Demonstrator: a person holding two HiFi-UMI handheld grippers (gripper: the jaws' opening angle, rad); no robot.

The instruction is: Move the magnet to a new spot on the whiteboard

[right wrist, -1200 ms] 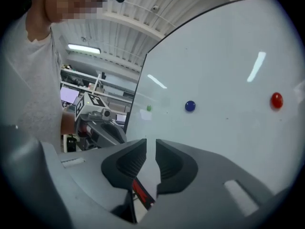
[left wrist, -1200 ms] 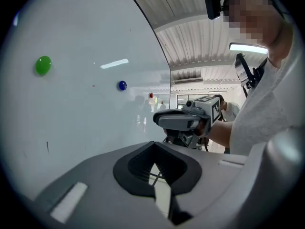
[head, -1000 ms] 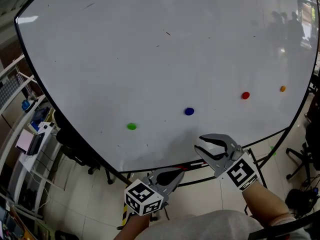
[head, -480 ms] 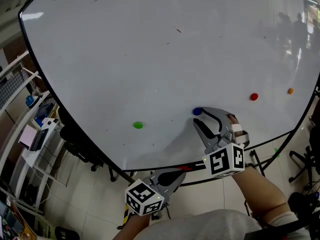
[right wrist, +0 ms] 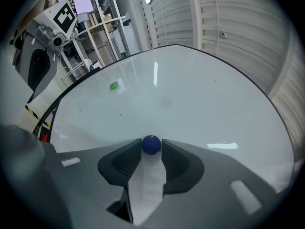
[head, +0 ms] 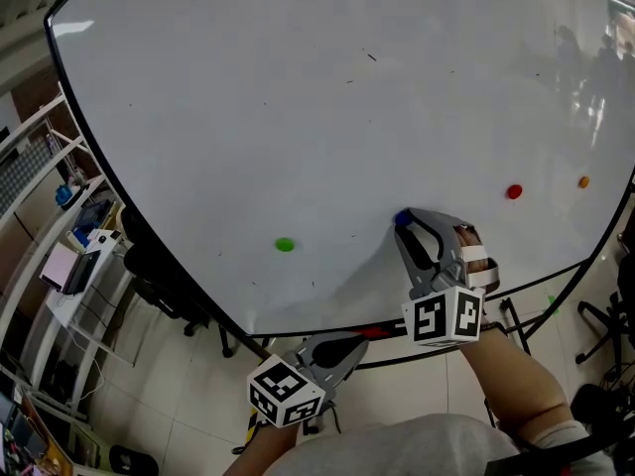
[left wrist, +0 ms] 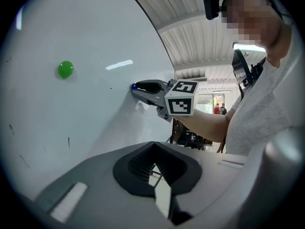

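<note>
A small blue magnet (head: 402, 217) (right wrist: 151, 145) (left wrist: 135, 85) sticks to the big whiteboard (head: 298, 107) near its lower edge. My right gripper (head: 405, 225) (right wrist: 151, 150) is up against the board, its jaws closing round this magnet, and both tips touch its sides. My left gripper (head: 343, 343) (left wrist: 153, 146) hangs below the board's bottom edge, shut and holding nothing. A green magnet (head: 285, 245) (left wrist: 66, 69) (right wrist: 114, 85) sits further left on the board.
A red magnet (head: 514, 192) and an orange magnet (head: 583, 181) stick to the board at the right. Shelving with clutter (head: 62, 256) stands left of the board. An office chair base (head: 603, 317) is at the right, over tiled floor.
My right gripper rose from below the board's lower edge to the blue magnet, turned, and brought its jaws round it. The left gripper stayed put.
</note>
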